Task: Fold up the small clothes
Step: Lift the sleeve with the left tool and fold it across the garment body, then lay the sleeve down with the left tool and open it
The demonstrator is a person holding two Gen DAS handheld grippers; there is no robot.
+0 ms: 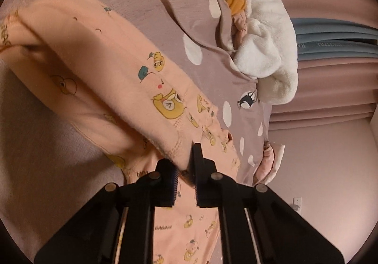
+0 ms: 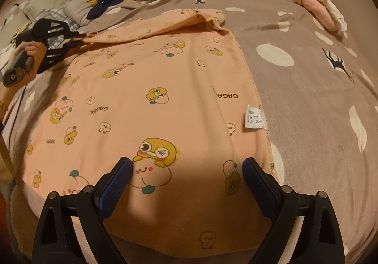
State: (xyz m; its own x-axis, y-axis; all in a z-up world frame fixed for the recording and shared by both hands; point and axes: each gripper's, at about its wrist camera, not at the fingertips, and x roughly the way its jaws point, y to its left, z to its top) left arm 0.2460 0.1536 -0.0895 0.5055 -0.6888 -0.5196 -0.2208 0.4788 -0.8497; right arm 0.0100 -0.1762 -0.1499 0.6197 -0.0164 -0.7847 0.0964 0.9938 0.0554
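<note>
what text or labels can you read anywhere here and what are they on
"GAGA": printed upside down, several times, on the peach cartoon-print garment, clearest near its right edge.
"G": logo on the handle of the left gripper.
Care label sewn at the garment's edge: washing symbols and small print, too small to read.
Lettering on the blue-grey fabric in the background: too blurred to read.
</note>
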